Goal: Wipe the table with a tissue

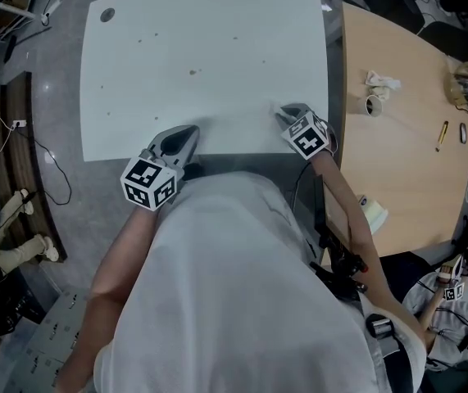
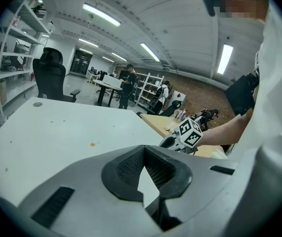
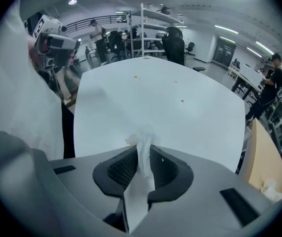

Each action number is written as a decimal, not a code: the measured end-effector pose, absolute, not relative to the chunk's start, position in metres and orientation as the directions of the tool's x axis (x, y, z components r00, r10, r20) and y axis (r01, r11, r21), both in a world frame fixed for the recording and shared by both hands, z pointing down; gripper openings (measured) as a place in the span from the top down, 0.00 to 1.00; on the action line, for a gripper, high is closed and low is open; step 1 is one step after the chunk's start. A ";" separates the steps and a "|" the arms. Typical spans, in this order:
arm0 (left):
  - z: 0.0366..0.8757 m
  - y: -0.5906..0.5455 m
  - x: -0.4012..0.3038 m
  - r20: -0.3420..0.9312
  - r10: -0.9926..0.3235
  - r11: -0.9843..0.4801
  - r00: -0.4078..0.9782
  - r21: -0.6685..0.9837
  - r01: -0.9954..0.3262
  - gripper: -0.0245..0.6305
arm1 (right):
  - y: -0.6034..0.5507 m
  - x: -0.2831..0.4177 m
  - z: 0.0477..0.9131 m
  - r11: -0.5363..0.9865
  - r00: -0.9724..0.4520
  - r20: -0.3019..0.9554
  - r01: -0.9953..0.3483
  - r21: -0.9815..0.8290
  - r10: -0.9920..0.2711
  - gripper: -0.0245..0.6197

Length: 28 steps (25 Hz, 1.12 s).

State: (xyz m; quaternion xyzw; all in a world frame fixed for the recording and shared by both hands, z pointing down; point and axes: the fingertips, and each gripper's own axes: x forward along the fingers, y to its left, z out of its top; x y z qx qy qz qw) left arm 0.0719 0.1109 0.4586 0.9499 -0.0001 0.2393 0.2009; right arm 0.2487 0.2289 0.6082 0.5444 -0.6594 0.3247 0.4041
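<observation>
Big white table [image 1: 209, 56] fills most of the head view, bare apart from a few small marks. A wooden table [image 1: 406, 162] butts against its right side w/ odds & ends on it. The person's torso [image 1: 234, 285] in a white shirt covers the near edge btwn the two tools, so that strip can't be checked. The left gripper [image 1: 191, 131] hangs at the near edge, jaws drawn together at the tips w/ nothing btwn them; only table shows thru the gap behind. The right gripper [image 1: 286, 113] is over the near-right part of the white table, tipped steeply down & clamped on the tissue [image 3: 141, 162]. A thin white strip runs up btwn the pads & ends in a crumpled tuft just past the tips. The tissue is prob. v. light, soft & floppy, and likely to tear or roll up if dragged hard. A hold on the bunched middle, as here, looks right, provided enough sticks out that paper & not jaw tips meets the surface; the tuft is small, so each pass prob. covers a narrow path. Whether the tuft touches the table can't be told: the gripper body hides it from above. Smallest: a brownish speck [image 1: 193, 73] mid-table plus fainter dots, too small to say crumbs or stains.
</observation>
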 end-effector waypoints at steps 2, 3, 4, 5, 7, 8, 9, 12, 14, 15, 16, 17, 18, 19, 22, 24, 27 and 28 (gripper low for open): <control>0.458 0.111 0.072 0.453 0.090 -0.919 0.887 0.381 -0.101 0.96 | 0.228 0.256 0.609 0.145 -0.079 0.886 -0.989 -0.013 -0.457 0.85; 0.457 0.111 0.072 0.452 0.088 -0.919 0.888 0.380 -0.103 0.96 | 0.227 0.260 0.608 0.129 -0.075 0.884 -0.992 -0.017 -0.462 0.85; 0.456 0.110 0.072 0.451 0.085 -0.919 0.888 0.379 -0.104 0.96 | 0.225 0.263 0.607 0.123 -0.070 0.880 -0.992 -0.012 -0.471 0.85; 0.456 0.110 0.071 0.451 0.084 -0.920 0.888 0.378 -0.105 0.96 | 0.223 0.265 0.606 0.126 -0.063 0.875 -0.992 -0.002 -0.481 0.85; 0.456 0.111 0.071 0.451 0.081 -0.920 0.889 0.377 -0.107 0.96 | 0.222 0.268 0.607 0.137 -0.048 0.874 -0.990 0.021 -0.483 0.85; 0.457 0.111 0.071 0.451 0.081 -0.921 0.889 0.376 -0.107 0.95 | 0.224 0.269 0.608 0.146 -0.038 0.877 -0.989 0.037 -0.479 0.85; 0.457 0.113 0.071 0.451 0.081 -0.921 0.889 0.375 -0.107 0.96 | 0.224 0.271 0.609 0.155 -0.024 0.880 -0.986 0.057 -0.475 0.85; 0.457 0.115 0.071 0.450 0.078 -0.922 0.890 0.372 -0.107 0.96 | 0.226 0.278 0.611 0.149 0.024 0.880 -0.983 0.107 -0.475 0.85; 0.456 0.115 0.070 0.449 0.074 -0.922 0.890 0.370 -0.110 0.96 | 0.226 0.284 0.610 0.106 0.048 0.873 -0.988 0.113 -0.485 0.85; 0.456 0.116 0.070 0.450 0.072 -0.923 0.890 0.369 -0.112 0.96 | 0.226 0.286 0.610 0.086 0.053 0.870 -0.990 0.108 -0.490 0.85; 0.457 0.116 0.069 0.451 0.071 -0.923 0.890 0.369 -0.113 0.96 | 0.226 0.286 0.610 0.075 0.051 0.868 -0.992 0.101 -0.494 0.85; 0.457 0.117 0.068 0.452 0.070 -0.922 0.889 0.369 -0.115 0.96 | 0.226 0.283 0.611 0.078 0.042 0.867 -0.993 0.093 -0.497 0.85; 0.458 0.117 0.067 0.453 0.068 -0.922 0.889 0.368 -0.117 0.95 | 0.225 0.280 0.612 0.089 0.030 0.867 -0.992 0.086 -0.498 0.82; 0.458 0.118 0.066 0.454 0.068 -0.922 0.889 0.369 -0.118 0.96 | 0.225 0.277 0.613 0.100 0.022 0.867 -0.992 0.083 -0.497 0.75; 0.459 0.120 0.067 0.452 0.070 -0.922 0.889 0.370 -0.116 0.96 | 0.225 0.275 0.615 0.093 0.032 0.867 -0.992 0.090 -0.497 0.73; 0.459 0.121 0.069 0.451 0.069 -0.922 0.890 0.369 -0.115 0.96 | 0.224 0.281 0.616 0.067 0.047 0.865 -0.993 0.092 -0.500 0.73; 0.458 0.123 0.070 0.451 0.067 -0.924 0.890 0.366 -0.116 0.96 | 0.224 0.294 0.617 0.029 0.072 0.865 -0.995 0.100 -0.497 0.80; 0.459 0.124 0.069 0.452 0.067 -0.924 0.889 0.365 -0.116 0.95 | 0.224 0.298 0.617 0.024 0.074 0.865 -0.995 0.099 -0.496 0.80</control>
